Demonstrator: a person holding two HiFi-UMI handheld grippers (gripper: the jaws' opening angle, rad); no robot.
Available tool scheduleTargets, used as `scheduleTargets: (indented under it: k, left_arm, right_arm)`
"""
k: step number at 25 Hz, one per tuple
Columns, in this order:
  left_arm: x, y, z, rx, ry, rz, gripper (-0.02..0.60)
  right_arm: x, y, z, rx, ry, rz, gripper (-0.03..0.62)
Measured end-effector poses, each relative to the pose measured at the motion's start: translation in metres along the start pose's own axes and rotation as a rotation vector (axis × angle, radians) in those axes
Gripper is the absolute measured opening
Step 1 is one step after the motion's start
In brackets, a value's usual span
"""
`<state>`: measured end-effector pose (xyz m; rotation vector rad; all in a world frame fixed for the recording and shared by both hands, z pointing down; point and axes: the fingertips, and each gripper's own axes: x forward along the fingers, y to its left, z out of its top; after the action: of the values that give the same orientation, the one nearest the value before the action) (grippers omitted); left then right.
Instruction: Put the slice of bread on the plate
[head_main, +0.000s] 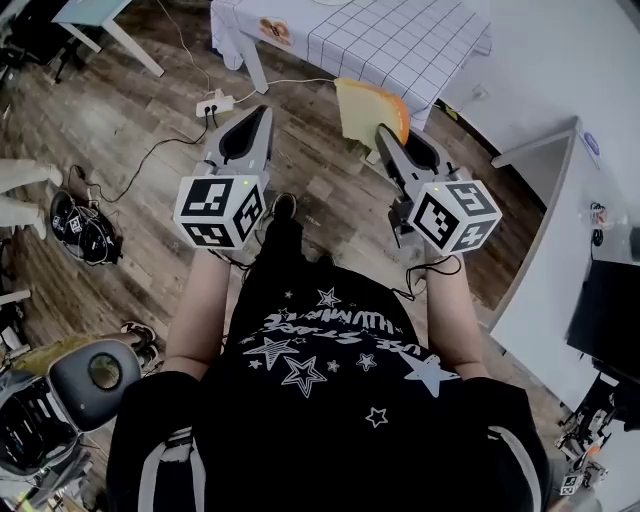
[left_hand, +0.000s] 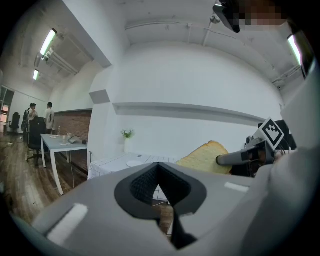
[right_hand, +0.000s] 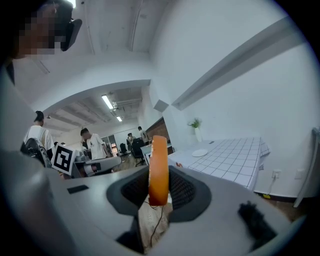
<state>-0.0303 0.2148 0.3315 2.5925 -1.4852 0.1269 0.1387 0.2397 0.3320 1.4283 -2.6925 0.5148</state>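
Observation:
A slice of bread (head_main: 368, 110) with an orange crust stands on edge between the pads of my right gripper (head_main: 386, 134), which is shut on it. In the right gripper view the bread (right_hand: 159, 170) shows crust-on between the jaws. My left gripper (head_main: 262, 112) hangs beside it at the same height, jaws shut with nothing in them; in its own view the pads (left_hand: 150, 181) meet at the tip. A small white plate (right_hand: 199, 153) lies on the table with the checked cloth (head_main: 400, 45), ahead of both grippers; the plate (left_hand: 135, 163) also shows in the left gripper view.
A power strip (head_main: 213, 103) and cables lie on the wooden floor before the table. Shoes (head_main: 80, 225) and a grey seat (head_main: 95, 372) are at the left. A white wall and a dark screen (head_main: 608, 310) stand at the right. People stand far off by desks (left_hand: 60, 145).

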Motion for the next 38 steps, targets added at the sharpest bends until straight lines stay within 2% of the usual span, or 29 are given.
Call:
scheduleTargets:
  k: [8, 17, 23, 30, 38]
  left_arm:
    - [0.034, 0.041, -0.003, -0.001, 0.021, -0.032, 0.009]
    - [0.103, 0.108, 0.013, -0.01, 0.018, -0.08, 0.009]
    - [0.128, 0.157, 0.024, -0.021, 0.018, -0.099, 0.008]
    - [0.155, 0.189, 0.032, -0.006, 0.021, -0.145, 0.008]
    - [0.183, 0.227, 0.035, -0.033, 0.037, -0.175, 0.008]
  right_arm:
    - [0.049, -0.011, 0.007, 0.01, 0.022, -0.047, 0.1]
    - [0.138, -0.037, 0.032, 0.006, 0.036, -0.094, 0.1]
    - [0.189, -0.033, 0.043, 0.001, 0.053, -0.115, 0.1]
    - [0.228, -0.038, 0.049, 0.011, 0.063, -0.153, 0.1]
    - [0.275, -0.032, 0.042, 0.014, 0.113, -0.166, 0.1]
